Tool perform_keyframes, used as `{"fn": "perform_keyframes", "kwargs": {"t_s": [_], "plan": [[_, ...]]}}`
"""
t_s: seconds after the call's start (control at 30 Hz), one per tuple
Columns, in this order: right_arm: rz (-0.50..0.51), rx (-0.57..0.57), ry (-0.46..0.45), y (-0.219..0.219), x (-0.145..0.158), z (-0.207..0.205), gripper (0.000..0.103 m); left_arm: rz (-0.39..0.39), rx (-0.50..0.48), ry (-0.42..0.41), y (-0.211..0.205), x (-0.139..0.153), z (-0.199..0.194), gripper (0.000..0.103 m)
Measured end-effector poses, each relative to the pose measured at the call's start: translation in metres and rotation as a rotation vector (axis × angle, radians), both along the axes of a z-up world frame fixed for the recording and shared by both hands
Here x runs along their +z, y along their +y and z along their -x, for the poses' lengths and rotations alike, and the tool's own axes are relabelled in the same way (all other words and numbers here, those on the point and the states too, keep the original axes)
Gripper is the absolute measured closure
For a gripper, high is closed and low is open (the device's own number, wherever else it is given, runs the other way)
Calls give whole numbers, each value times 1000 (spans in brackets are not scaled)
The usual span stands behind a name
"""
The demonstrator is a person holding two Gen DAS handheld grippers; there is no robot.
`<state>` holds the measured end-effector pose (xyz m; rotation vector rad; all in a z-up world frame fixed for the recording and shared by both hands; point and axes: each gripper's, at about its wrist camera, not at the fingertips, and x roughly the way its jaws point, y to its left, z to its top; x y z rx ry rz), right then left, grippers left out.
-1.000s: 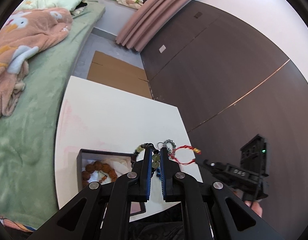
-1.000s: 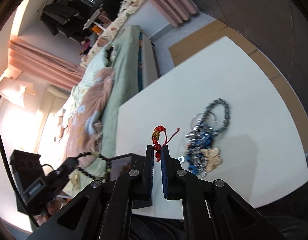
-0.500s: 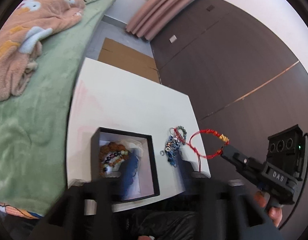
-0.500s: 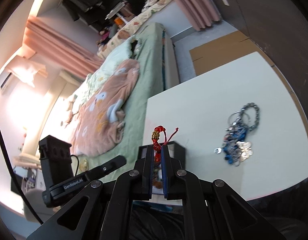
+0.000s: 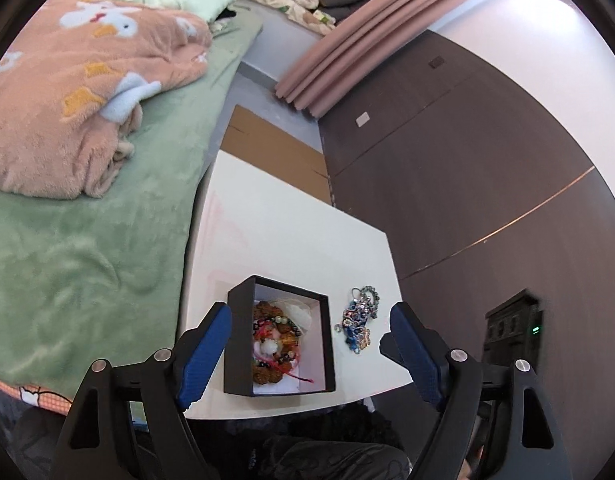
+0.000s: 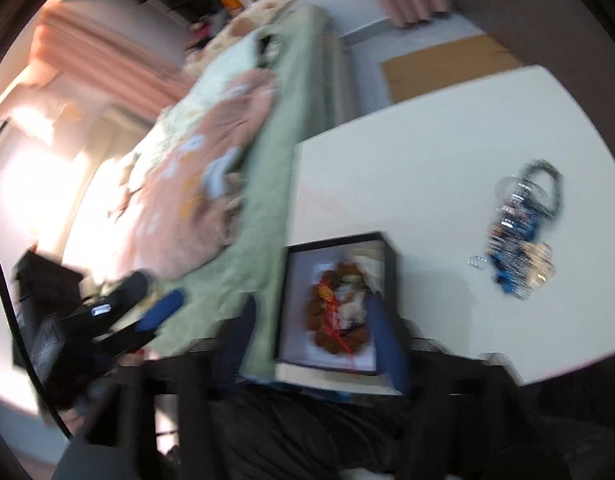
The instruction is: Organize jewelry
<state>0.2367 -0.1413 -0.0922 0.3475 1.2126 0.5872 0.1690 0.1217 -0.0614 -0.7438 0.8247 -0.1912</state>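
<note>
A black box (image 5: 240, 344) with a white lining stands near the front edge of the white table (image 5: 291, 224). Brown bead bracelets, a dark bead bracelet and a red string bracelet (image 5: 273, 350) lie inside it. A pile of blue and silver jewelry (image 5: 359, 322) lies on the table right of the box. My left gripper (image 5: 307, 354) is open and empty above the box. In the blurred right wrist view my right gripper (image 6: 311, 332) is open over the box (image 6: 381, 248), with the red string bracelet (image 6: 331, 320) in it and the jewelry pile (image 6: 519, 248) to the right.
A bed with a green cover (image 5: 79, 256) and a pink blanket (image 5: 67, 96) runs along the table's left side. A dark wood wall (image 5: 487, 184) is on the right. Cardboard (image 5: 271, 148) lies on the floor beyond the table.
My left gripper opened and the dark bead bracelet now lies in the box. My right gripper carried the red string bracelet over the box and opened; it now lies inside.
</note>
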Motion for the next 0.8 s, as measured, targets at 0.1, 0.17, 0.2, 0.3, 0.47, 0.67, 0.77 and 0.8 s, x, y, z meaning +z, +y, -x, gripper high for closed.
{"fn": "perform_keyframes", "kwargs": {"t_s": [0.1, 0.17, 0.2, 0.3, 0.47, 0.67, 0.77, 0.8], "plan": [[-43, -15, 9, -20, -2, 8, 39, -8, -7, -9, -6, 6, 3, 21], [-54, -34, -10, -36, 3, 15, 39, -6, -18, -11, -13, 9, 3, 21], [-51, -47, -25, -44, 7, 18, 39, -8, -28, -15, -19, 11, 3, 21], [-66, -110, -52, -79, 17, 24, 39, -21, -65, -26, -39, 16, 0, 21], [-72, -200, -70, -127, 29, 30, 39, -34, -123, -36, -75, 21, -3, 21], [-97, -263, -83, -172, 34, 39, 39, -62, -177, -36, -113, 23, -11, 22], [-107, -285, -82, -187, 31, 42, 39, -80, -210, -31, -133, 20, -17, 24], [-109, -292, -80, -192, 30, 43, 39, -83, -218, -25, -138, 18, -19, 25]]}}
